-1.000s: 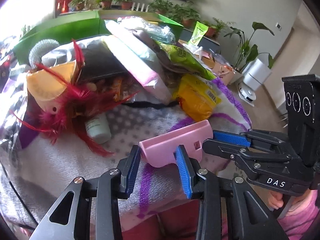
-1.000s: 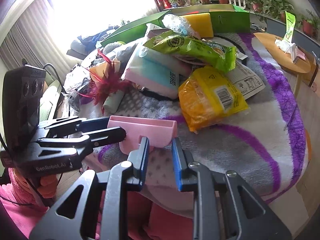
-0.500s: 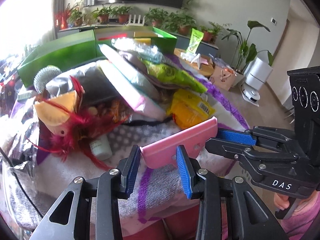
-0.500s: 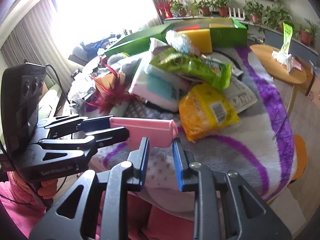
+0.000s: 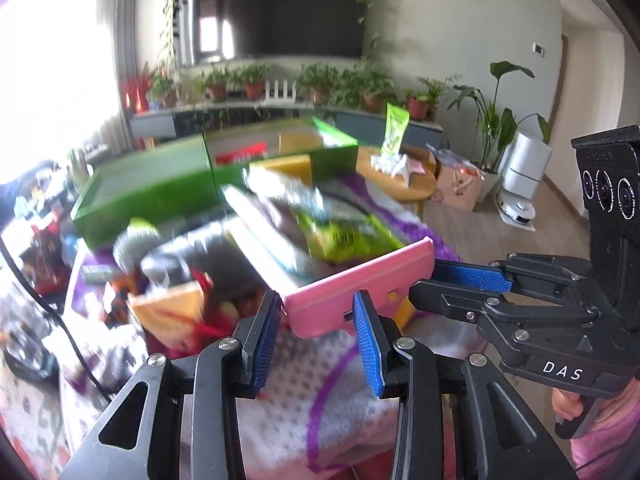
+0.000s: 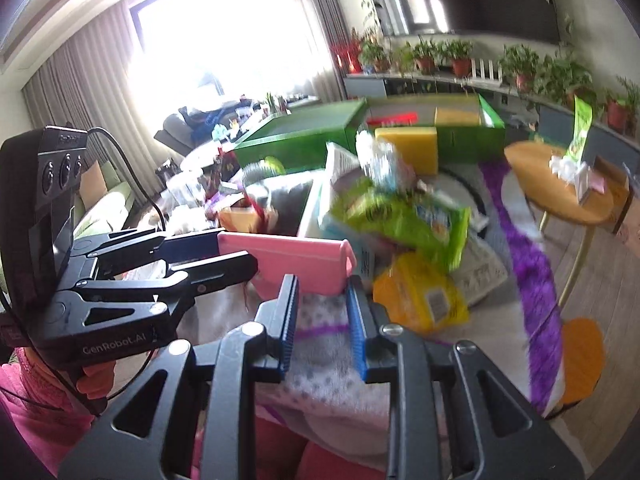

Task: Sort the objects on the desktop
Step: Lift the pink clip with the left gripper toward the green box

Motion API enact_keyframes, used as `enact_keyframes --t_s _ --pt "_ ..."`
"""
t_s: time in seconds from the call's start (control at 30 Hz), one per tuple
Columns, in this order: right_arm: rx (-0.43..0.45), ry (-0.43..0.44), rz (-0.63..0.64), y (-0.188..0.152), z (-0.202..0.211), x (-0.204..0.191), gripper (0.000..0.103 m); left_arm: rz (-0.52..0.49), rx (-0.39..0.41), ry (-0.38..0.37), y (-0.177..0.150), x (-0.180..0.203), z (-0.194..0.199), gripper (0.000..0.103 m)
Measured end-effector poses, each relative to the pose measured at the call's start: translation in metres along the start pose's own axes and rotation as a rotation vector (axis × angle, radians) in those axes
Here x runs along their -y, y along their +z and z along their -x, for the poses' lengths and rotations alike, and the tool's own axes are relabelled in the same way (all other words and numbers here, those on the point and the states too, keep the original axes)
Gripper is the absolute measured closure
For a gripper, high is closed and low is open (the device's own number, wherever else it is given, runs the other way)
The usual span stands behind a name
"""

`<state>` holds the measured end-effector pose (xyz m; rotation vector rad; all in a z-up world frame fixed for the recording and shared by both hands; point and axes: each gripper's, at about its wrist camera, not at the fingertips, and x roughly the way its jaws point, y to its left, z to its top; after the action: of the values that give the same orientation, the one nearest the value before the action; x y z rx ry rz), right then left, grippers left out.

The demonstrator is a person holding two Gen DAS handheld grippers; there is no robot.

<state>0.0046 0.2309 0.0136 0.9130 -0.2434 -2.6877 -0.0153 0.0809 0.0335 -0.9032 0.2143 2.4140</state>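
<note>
A pink plastic stand [image 5: 360,284] hangs in the air above the cluttered table. My left gripper [image 5: 316,336] is shut on one end of it and my right gripper [image 6: 322,316] is shut on the other end [image 6: 296,258]. In the left wrist view the right gripper [image 5: 460,280] comes in from the right and clamps the stand's right end. In the right wrist view the left gripper [image 6: 216,252] clamps its left end. Beyond the stand lie a green snack bag [image 6: 404,216], a yellow bag [image 6: 424,300] and a red feather toy [image 5: 192,320].
Two open green boxes [image 5: 148,196] [image 6: 460,132] stand at the back of the table; one holds a yellow block [image 6: 408,148]. A purple-striped fleece cloth [image 5: 320,412] covers the table. A round wooden side table [image 6: 560,192] stands to the right.
Both grippers have lifted the pink stand up off the cloth, and the views have tilted up toward the back of the room. The grips are unchanged.
</note>
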Motion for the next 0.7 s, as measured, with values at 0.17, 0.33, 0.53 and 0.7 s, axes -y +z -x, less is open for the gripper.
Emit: enact_keyframes --t_s 0.17,0.33,0.53,0.7 --pt "0.050 -0.007 0.025 0.021 0.005 -0.001 0.077 -0.015 0.040 0.011 0.020 -0.003 0.001 0.065" --pt "0.080 -0.025 0.038 0.040 0.005 0.004 0.076 -0.046 0.071 0.019 0.040 -0.004 -0.002 0.065" --pt "0.108 -0.031 0.028 0.061 -0.002 0.017 0.075 -0.051 0.079 0.019 0.063 -0.008 -0.017 0.065" --pt "0.113 -0.042 0.015 0.077 -0.013 0.028 0.075 -0.071 0.077 0.037 0.081 -0.009 -0.029 0.065"
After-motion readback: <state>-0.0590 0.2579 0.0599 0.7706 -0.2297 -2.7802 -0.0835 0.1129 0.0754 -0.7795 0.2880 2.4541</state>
